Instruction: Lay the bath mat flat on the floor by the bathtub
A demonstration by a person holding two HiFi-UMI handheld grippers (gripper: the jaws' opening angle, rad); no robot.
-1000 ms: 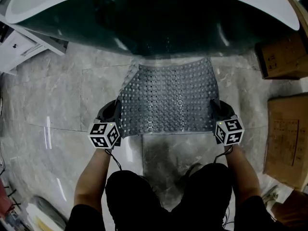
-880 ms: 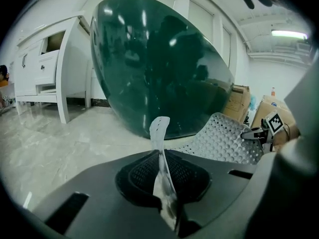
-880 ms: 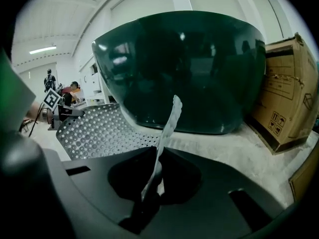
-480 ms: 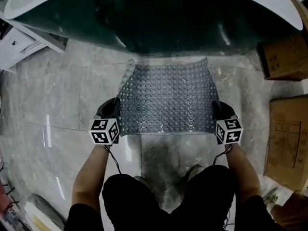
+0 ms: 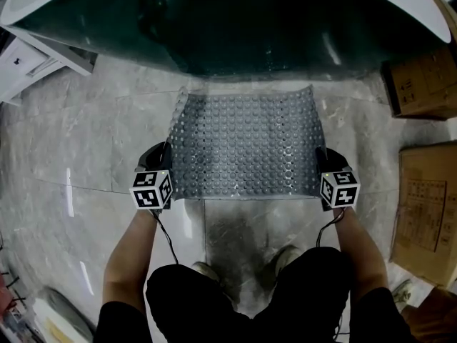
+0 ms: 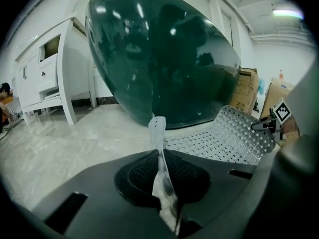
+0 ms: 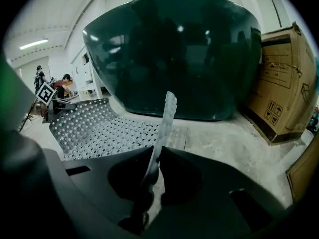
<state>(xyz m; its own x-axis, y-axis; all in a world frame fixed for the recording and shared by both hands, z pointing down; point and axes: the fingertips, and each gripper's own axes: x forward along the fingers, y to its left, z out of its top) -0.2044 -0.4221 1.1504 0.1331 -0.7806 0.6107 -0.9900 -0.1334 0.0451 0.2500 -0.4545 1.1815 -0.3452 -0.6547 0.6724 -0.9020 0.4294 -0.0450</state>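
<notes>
Grey, studded rubber stretched between two tools: the bath mat (image 5: 246, 145) hangs from its near corners over the marble floor (image 5: 86, 148), directly in front of the dark green bathtub (image 5: 235, 27). I have the left gripper (image 5: 168, 171) clamped on the mat's near left corner and the right gripper (image 5: 320, 170) clamped on its near right corner. Each gripper view shows its jaws pressed onto a thin edge of the perforated sheet, which rises upright from the pinch.

From the left gripper view, the mat (image 6: 224, 143) sags to the floor in the middle and curls up again toward the far tool. The right gripper view shows the same sheet (image 7: 99, 128) spread low before the tub's base (image 7: 174, 54).

What the next move turns on is simple — the mat lies ahead of both grippers, between them and the tub, its far edge close to the tub's foot. The held edge runs left to right, parallel to the tub's side. Neither hand is nearer; both stand level at the near edge. I judge the job nearly done: lower both corners together, straight down, then let go. The far left corner looks slightly lifted and may need pressing.

Cardboard boxes (image 5: 428, 213) stand well to the right, a white cabinet (image 5: 28, 63) to the left.
</notes>
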